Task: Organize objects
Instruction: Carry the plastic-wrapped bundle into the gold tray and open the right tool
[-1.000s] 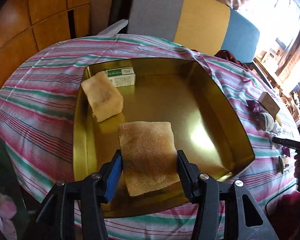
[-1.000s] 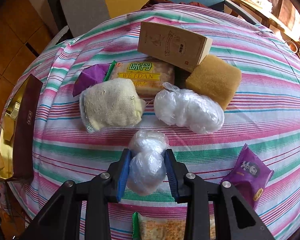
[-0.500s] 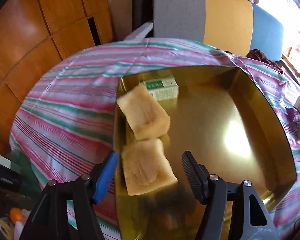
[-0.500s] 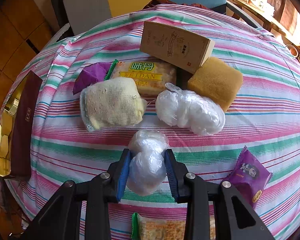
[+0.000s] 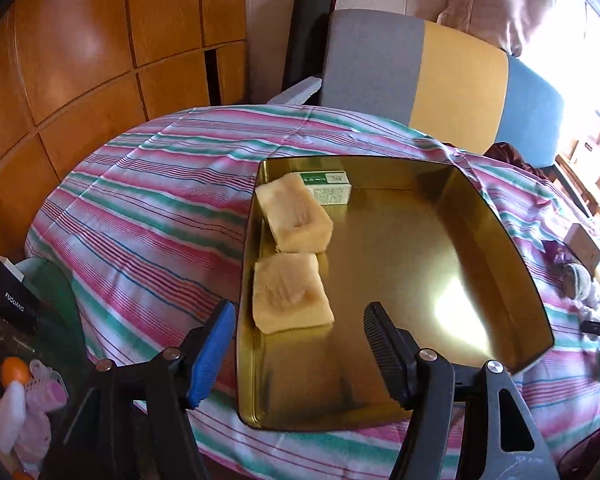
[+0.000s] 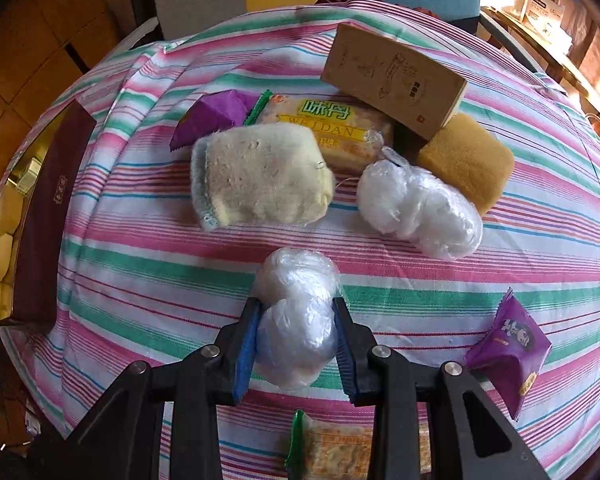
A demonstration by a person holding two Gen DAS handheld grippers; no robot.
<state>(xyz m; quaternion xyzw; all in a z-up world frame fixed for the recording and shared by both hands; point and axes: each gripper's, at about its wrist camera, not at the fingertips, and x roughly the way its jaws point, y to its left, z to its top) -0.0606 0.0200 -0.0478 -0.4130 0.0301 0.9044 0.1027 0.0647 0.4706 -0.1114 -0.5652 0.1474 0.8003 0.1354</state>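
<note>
Released sponge (image 5: 290,297) now lies in tray (image 5: 496,240) (left tool (image 5: 298,346) open).

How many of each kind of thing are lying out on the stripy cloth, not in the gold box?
Plastic-wrap bundles: 2
Purple packets: 2
Biscuit packs: 2
Sponges: 1
Cardboard boxes: 1
Knitted cloths: 1
Total: 9

A chair (image 5: 420,76) with a grey, yellow and blue backrest stands behind the table, against orange wood wall panels (image 5: 80,52). A striped pink, green and white tablecloth (image 5: 148,208) covers the table. A black box (image 5: 8,292) marked FUGUANG sits low at the left.
</note>
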